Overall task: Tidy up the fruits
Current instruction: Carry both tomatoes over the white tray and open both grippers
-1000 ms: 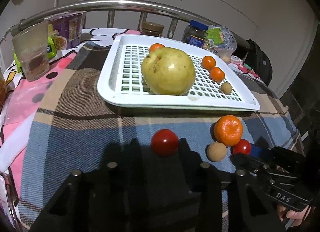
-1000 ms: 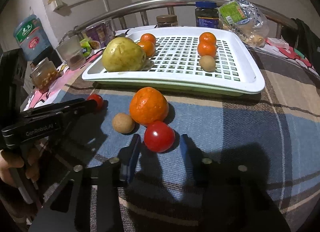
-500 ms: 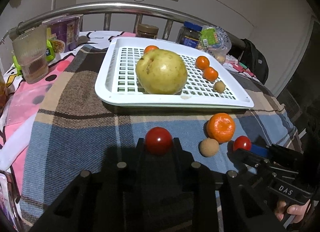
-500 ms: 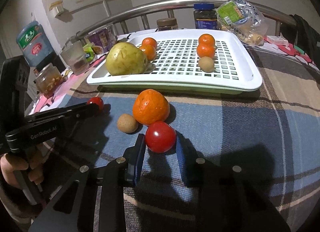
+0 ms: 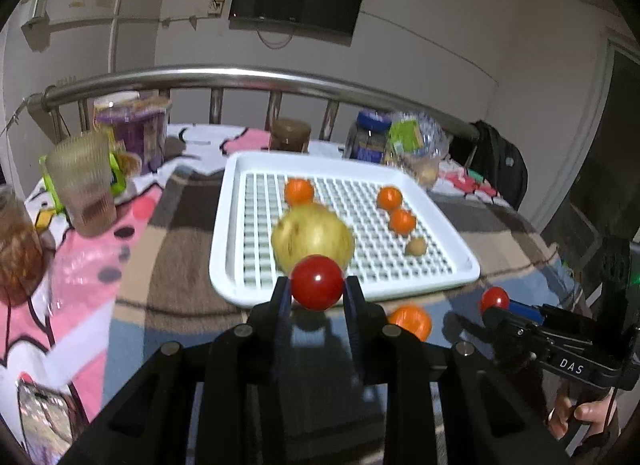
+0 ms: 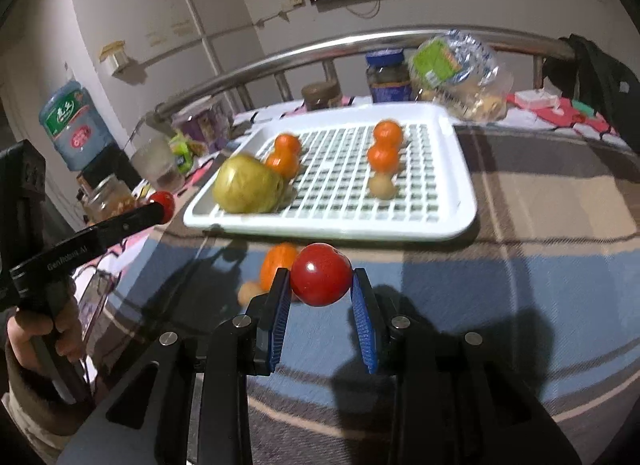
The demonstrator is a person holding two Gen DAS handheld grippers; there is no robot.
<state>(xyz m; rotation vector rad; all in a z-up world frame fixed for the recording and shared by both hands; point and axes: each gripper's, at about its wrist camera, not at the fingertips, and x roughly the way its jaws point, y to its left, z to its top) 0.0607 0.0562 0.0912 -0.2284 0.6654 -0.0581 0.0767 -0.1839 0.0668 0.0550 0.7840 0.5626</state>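
Over blanket's near edge: left gripper clamped round glossy tomato
Right gripper: pinched smooth second tomato
Tray: white slotted plastic

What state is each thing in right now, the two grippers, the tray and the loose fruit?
left gripper: shut on a red tomato, lifted
right gripper: shut on a second tomato, lifted
white tray: flat on the blanket, holding a pear
big orange: loose on the blanket
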